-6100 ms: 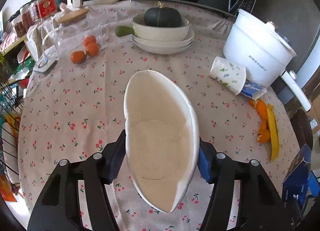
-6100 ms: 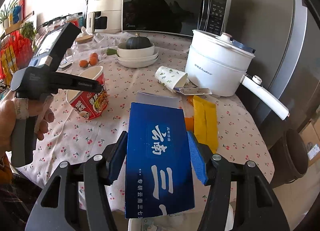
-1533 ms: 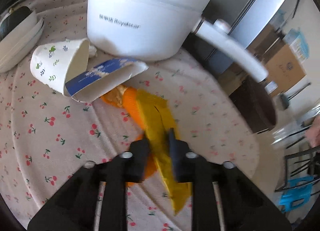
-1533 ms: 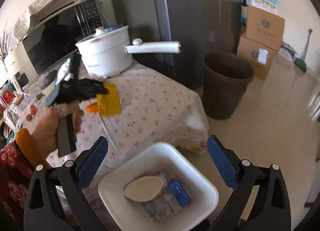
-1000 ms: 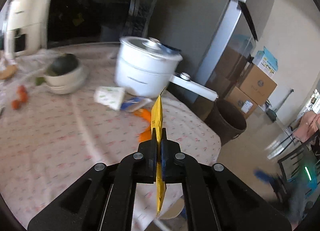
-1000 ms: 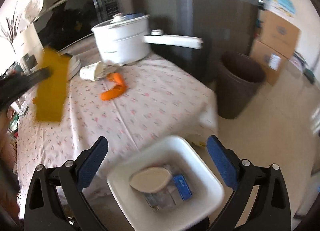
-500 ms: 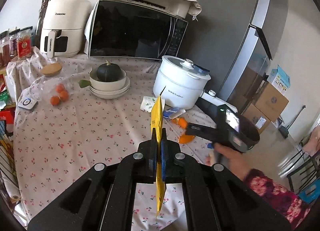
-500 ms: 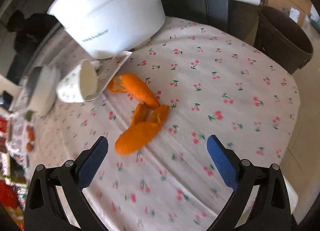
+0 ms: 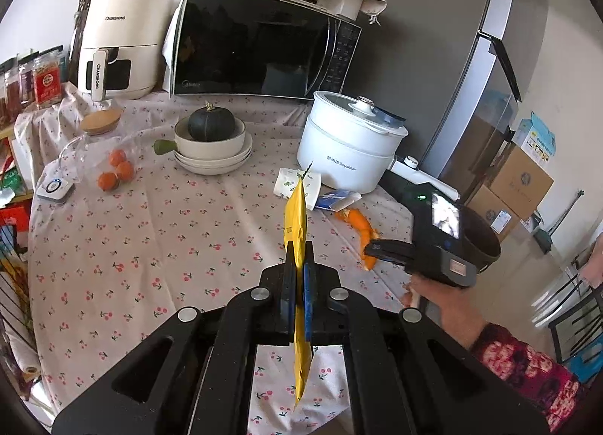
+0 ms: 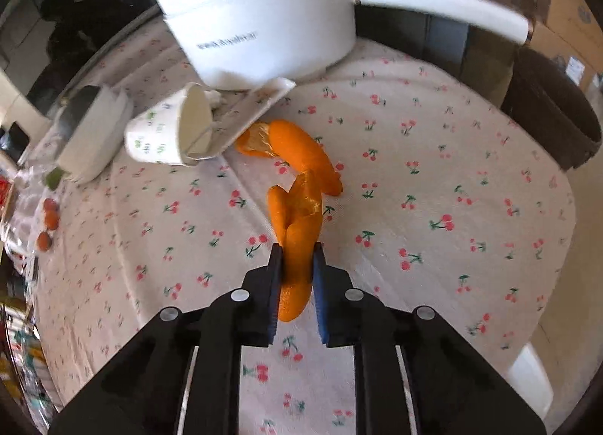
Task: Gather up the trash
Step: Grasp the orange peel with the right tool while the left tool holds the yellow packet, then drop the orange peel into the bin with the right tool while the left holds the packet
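Trash is spread on the cherry-print tablecloth (image 10: pixel 433 179) in front of the white electric pot with the long handle (image 10: pixel 264 28). A curled strip of orange peel (image 10: pixel 297 216) lies just in front of that pot, and the right gripper (image 10: pixel 296 265) is closing on its near end, the peel between the blue pads; it looks pinched but not yet lifted off the cloth. The left gripper (image 9: pixel 297 277) is clamped fully on a flat yellow plastic wrapper (image 9: pixel 296 216), held on edge, clear of the cloth and well in front of the pot.

By my reading the step in hand is the grasp of the peel. Next it calls for a lift clear of the cloth and a carry to a bin; the dark brown round bin (image 10: pixel 554 111) stands on the floor beyond the table edge, to the side of the pot's handle. The peel is limp and curled, so its far piece may hang loose or tear off.

Left to collect, touching the pot's front, are a tipped white paper cup with green sprigs (image 10: pixel 166 133) and a flattened white carton (image 10: pixel 252 111) leaning against it. Stacked cream bowls (image 10: pixel 90 133) sit farther along from the pot, clear of the path.
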The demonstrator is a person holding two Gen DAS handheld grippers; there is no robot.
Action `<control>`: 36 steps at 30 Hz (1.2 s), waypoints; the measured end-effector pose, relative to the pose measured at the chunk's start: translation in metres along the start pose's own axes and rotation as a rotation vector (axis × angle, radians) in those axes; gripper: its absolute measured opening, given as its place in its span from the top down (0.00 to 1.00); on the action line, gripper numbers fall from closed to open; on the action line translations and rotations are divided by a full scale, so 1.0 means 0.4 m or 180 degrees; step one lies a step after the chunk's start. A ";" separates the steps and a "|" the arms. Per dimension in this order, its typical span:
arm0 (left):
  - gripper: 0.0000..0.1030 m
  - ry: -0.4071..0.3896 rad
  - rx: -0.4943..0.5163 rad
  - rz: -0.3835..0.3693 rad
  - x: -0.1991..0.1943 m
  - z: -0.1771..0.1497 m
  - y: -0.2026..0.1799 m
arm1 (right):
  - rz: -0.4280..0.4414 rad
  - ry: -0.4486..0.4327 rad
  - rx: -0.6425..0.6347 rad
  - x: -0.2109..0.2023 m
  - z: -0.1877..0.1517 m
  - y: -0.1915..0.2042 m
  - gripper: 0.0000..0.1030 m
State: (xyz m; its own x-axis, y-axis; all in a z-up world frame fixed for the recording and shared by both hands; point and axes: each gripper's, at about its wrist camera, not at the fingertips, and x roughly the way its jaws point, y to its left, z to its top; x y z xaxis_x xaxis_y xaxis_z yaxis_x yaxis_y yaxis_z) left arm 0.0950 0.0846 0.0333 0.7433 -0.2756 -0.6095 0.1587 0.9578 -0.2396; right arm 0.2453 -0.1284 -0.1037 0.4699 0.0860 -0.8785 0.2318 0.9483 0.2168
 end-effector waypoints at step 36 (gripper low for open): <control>0.98 -0.0121 0.0297 -0.0318 -0.053 -0.044 -0.150 | -0.0507 -0.0536 -0.0471 -0.371 -0.279 -0.275 0.85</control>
State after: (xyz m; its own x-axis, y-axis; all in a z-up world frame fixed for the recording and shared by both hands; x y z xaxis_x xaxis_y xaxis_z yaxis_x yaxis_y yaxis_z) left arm 0.0583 0.0316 0.0472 0.7446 -0.3683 -0.5567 0.2915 0.9297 -0.2252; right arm 0.0552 -0.2113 -0.0447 0.5753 -0.1082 -0.8108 0.1929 0.9812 0.0060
